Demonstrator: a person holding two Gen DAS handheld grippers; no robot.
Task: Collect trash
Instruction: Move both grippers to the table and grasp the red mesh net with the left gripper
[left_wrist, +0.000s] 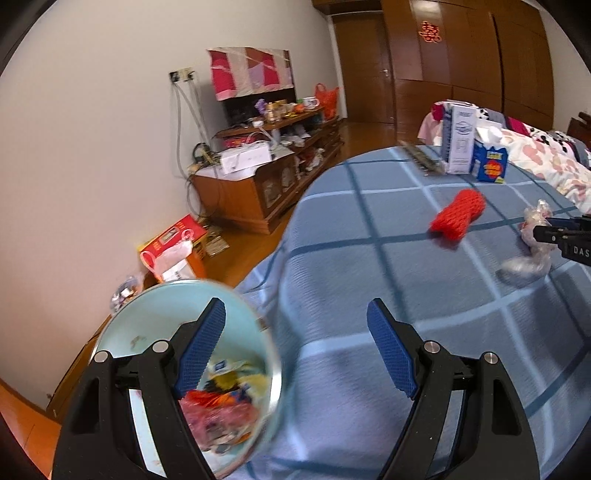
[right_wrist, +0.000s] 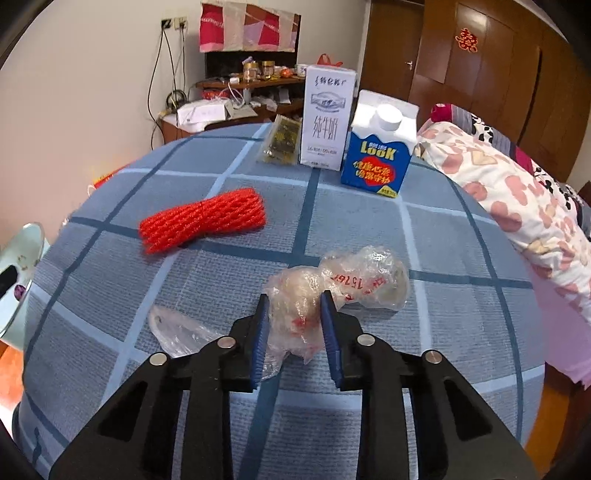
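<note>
Bed (right_wrist: 369, 236) with blue plaid cover; lying on it: red foam net sleeve (right_wrist: 203, 220) left of centre; crumpled clear plastic bag (right_wrist: 354, 284) nearest the right wrist camera; at far edge, upright white milk carton (right_wrist: 327, 118), blue-and-white LOOK carton (right_wrist: 378, 147) just beside it, small dark packet (right_wrist: 280, 142) leaning on the white carton's left; floral quilt (right_wrist: 517, 199) along right side

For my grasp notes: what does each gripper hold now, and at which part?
The right gripper pinches the crumpled clear plastic bag at its near end. The left gripper is open and holds nothing.
</note>
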